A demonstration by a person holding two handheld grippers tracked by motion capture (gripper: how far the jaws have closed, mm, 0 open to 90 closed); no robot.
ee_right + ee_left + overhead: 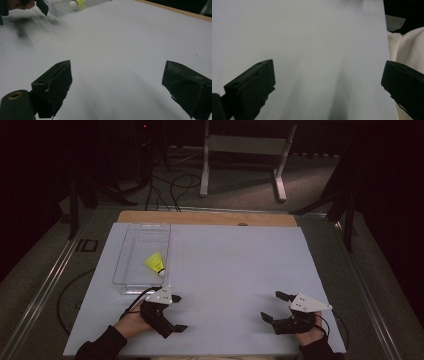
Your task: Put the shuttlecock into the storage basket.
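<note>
Both grippers released, jaws wide apart, nothing held: left gripper near table's front-left edge, right gripper front-right. Clear tray sits just beyond my left gripper, near end facing it. Yellow shuttlecock lies inside tray, cork toward me. I judge it approach stage, before any grasp. Next move: left gripper forward over tray wall, then down around shuttlecock.
</note>
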